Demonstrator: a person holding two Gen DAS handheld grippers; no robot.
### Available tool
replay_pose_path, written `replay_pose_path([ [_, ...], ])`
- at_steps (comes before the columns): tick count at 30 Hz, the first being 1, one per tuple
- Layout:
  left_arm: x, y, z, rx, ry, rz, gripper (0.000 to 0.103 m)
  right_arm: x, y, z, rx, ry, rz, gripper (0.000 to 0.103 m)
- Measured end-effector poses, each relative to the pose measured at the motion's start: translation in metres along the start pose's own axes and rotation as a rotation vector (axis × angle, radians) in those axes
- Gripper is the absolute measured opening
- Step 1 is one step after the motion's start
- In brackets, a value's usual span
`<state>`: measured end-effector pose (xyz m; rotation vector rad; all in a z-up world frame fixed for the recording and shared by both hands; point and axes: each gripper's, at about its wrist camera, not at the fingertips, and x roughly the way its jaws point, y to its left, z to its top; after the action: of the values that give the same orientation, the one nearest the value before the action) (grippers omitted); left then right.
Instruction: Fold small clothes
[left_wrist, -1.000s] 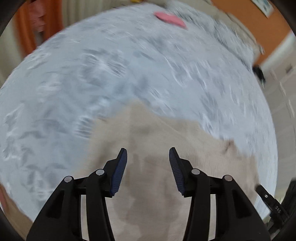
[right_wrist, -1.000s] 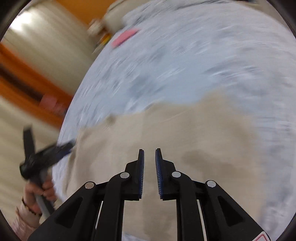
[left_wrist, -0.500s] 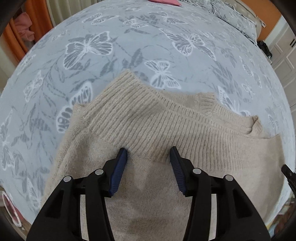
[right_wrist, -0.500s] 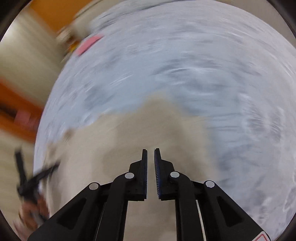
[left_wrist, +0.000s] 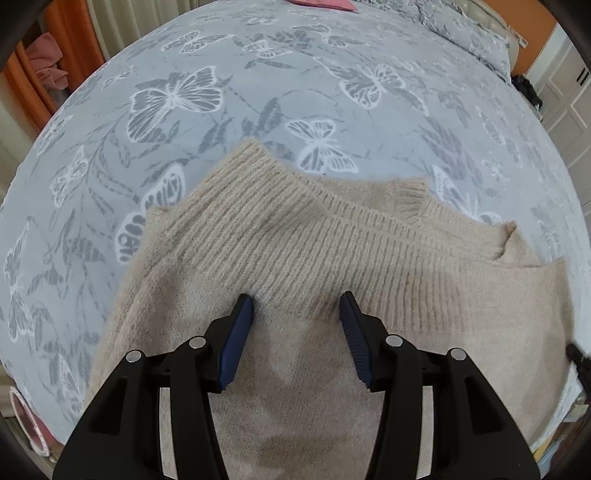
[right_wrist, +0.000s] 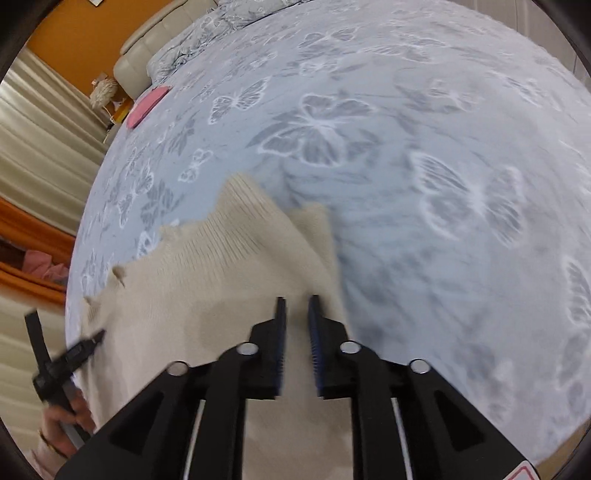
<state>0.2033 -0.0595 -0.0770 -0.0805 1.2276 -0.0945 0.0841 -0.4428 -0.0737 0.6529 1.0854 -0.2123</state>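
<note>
A beige knit sweater (left_wrist: 314, 258) lies folded over on the butterfly-print bed cover, its ribbed hem on top. My left gripper (left_wrist: 295, 306) is open, its fingers just above the sweater at the near edge of the ribbed band, holding nothing. In the right wrist view the same sweater (right_wrist: 207, 280) fills the lower left. My right gripper (right_wrist: 295, 310) is nearly shut with a narrow gap and nothing visible between the pads, hovering over the sweater's right edge. The left gripper (right_wrist: 83, 347) also shows at the far left, held by a hand.
The grey butterfly bed cover (left_wrist: 295, 92) stretches far beyond the sweater. A pink folded item (right_wrist: 146, 107) lies at the far end near the pillows (right_wrist: 207, 40). Curtains and an orange wall stand to the side; white cabinets (left_wrist: 565, 96) at the right.
The left view has settled from blur, with the gripper still open over the ribbed hem. The right gripper has swung rightward to the sweater's right edge, its jaws still nearly closed.
</note>
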Motion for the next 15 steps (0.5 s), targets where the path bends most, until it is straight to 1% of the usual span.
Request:
replay_pose_path([
  [1, -0.005, 0.003, -0.002, -0.017, -0.006, -0.021, 0.048, -0.006, -0.008, -0.009, 0.007, -0.002, -0.002, 0.040],
  [2, -0.014, 0.011, -0.005, -0.051, -0.015, -0.061, 0.049, -0.012, -0.016, -0.022, 0.021, -0.003, -0.014, 0.061],
  [3, -0.023, 0.021, -0.011, -0.093, -0.029, -0.098, 0.058, -0.017, -0.017, -0.030, 0.028, -0.005, -0.017, 0.065],
  [4, -0.033, 0.033, -0.017, -0.141, -0.046, -0.124, 0.070, -0.024, -0.026, -0.044, 0.040, -0.003, -0.004, 0.066],
  [6, -0.053, 0.071, -0.041, -0.279, -0.090, -0.149, 0.080, -0.029, -0.036, -0.065, 0.081, 0.025, 0.033, 0.070],
  [7, -0.059, 0.088, -0.052, -0.340, -0.097, -0.155, 0.082, -0.029, -0.038, -0.071, 0.104, 0.039, 0.054, 0.074],
  [8, -0.062, 0.111, -0.069, -0.421, -0.085, -0.153, 0.082, -0.025, -0.045, -0.082, 0.146, 0.066, 0.099, 0.075],
  [9, -0.063, 0.125, -0.079, -0.471, -0.074, -0.149, 0.082, -0.021, -0.047, -0.088, 0.171, 0.086, 0.128, 0.075],
  [10, -0.061, 0.147, -0.097, -0.558, -0.052, -0.139, 0.083, -0.015, -0.050, -0.095, 0.205, 0.112, 0.161, 0.075],
  [11, -0.058, 0.157, -0.106, -0.604, -0.032, -0.134, 0.083, -0.006, -0.052, -0.101, 0.248, 0.138, 0.198, 0.075],
  [12, -0.052, 0.170, -0.118, -0.677, 0.005, -0.140, 0.083, -0.001, -0.052, -0.103, 0.273, 0.150, 0.222, 0.075],
  [13, -0.048, 0.175, -0.123, -0.713, 0.021, -0.156, 0.083, 0.004, -0.049, -0.104, 0.291, 0.149, 0.240, 0.076],
  [14, -0.043, 0.179, -0.129, -0.762, 0.030, -0.194, 0.084, 0.008, -0.045, -0.103, 0.310, 0.137, 0.260, 0.076],
  [15, -0.042, 0.178, -0.128, -0.771, 0.022, -0.199, 0.085, 0.011, -0.040, -0.100, 0.323, 0.131, 0.274, 0.076],
])
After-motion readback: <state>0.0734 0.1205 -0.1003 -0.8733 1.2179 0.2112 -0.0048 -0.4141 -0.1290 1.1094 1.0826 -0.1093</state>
